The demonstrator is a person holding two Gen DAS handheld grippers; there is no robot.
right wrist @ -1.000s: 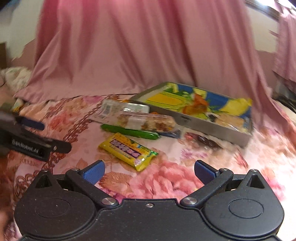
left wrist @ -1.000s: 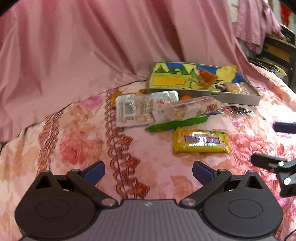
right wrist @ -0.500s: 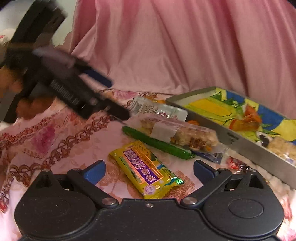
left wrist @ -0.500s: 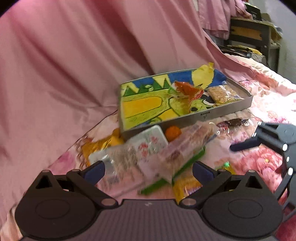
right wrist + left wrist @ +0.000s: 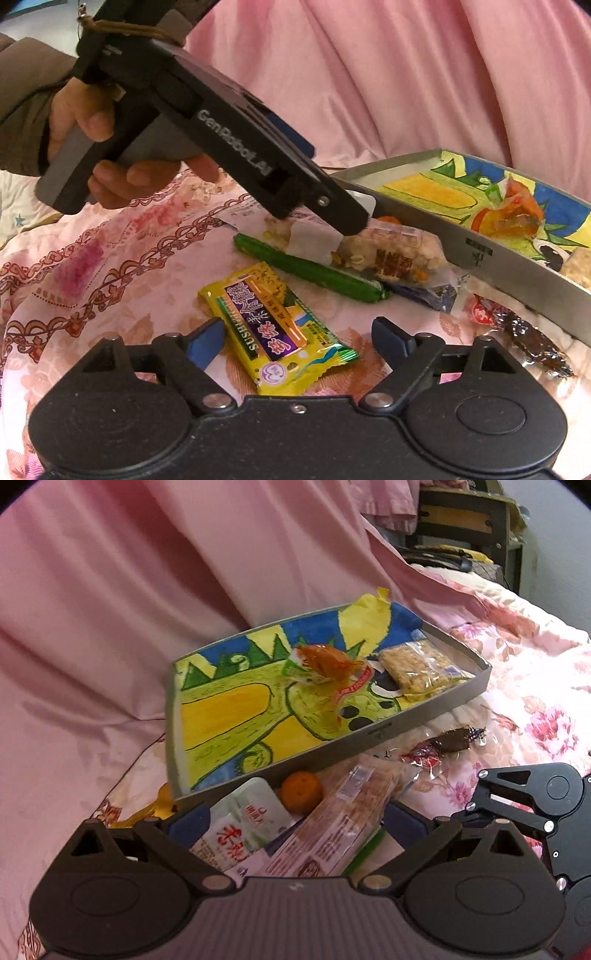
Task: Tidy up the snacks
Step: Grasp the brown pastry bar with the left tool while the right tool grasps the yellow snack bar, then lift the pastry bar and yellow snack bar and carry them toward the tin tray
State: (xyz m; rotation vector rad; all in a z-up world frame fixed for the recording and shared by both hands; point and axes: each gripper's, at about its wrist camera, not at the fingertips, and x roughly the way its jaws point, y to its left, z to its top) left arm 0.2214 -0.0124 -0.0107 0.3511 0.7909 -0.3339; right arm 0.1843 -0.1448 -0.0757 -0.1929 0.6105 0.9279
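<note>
A grey tray (image 5: 428,720) lined with a painted dragon picture holds an orange wrapper (image 5: 327,661) and a grain bar (image 5: 417,668). My left gripper (image 5: 295,821) is open, its fingers either side of a clear-wrapped rice cracker bar (image 5: 343,819) and a white packet (image 5: 243,827) in front of the tray. My right gripper (image 5: 297,338) is open, low over a yellow sushi-snack packet (image 5: 275,326). The left gripper also shows in the right wrist view (image 5: 343,218), its tip at the cracker bar (image 5: 391,251).
A green stick snack (image 5: 310,271), a blue wrapper (image 5: 428,295) and a dark red-wrapped snack (image 5: 517,328) lie on the floral pink cloth (image 5: 74,266). A small orange (image 5: 301,792) sits against the tray wall. Pink drapery hangs behind.
My left gripper has moved forward and down over the cracker bar and white packet. My right gripper has come closer to the yellow packet.
</note>
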